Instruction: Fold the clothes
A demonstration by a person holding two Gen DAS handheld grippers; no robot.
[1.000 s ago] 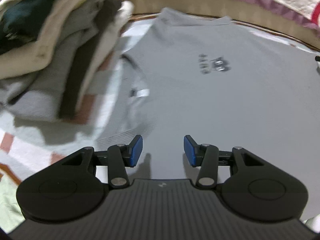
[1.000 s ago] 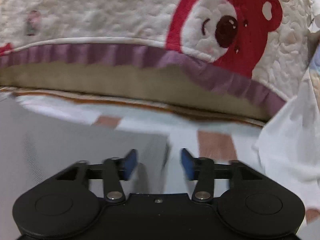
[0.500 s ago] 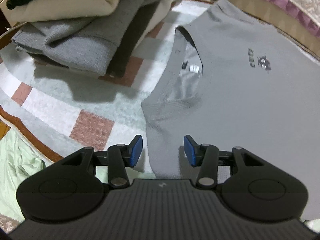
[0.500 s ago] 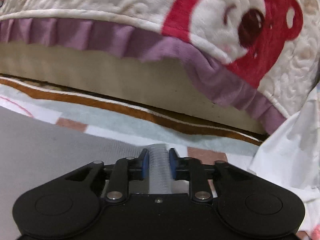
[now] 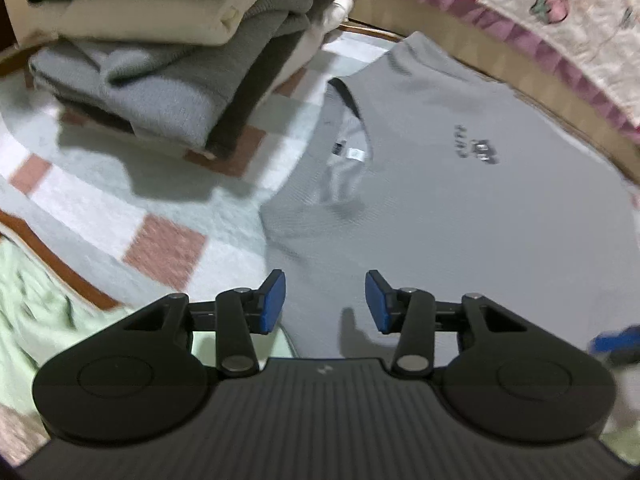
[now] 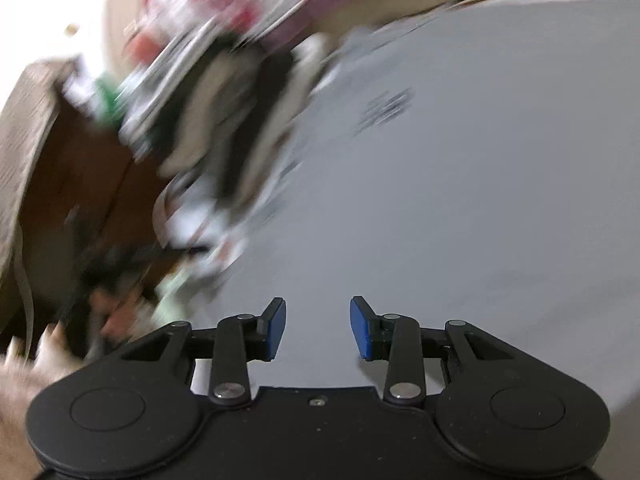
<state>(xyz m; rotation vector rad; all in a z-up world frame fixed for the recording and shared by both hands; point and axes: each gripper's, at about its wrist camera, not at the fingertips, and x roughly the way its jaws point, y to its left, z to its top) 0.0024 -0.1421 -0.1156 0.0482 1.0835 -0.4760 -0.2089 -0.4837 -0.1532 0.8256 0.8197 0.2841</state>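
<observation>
Lying flat on the checked blanket (image 5: 168,248), the grey T-shirt (image 5: 460,220) looks light, soft and limp, so a pinch at a shoulder seam or hem edge should hold best. Its collar (image 5: 352,152) sits toward 10 o'clock, the long axis running from there to 4 o'clock. Folded clothes (image 5: 160,60) stack at 11 o'clock. Left gripper (image 5: 324,304): jaws apart, closing, nothing between them. Right gripper (image 6: 318,330): jaws apart, opening, empty
</observation>
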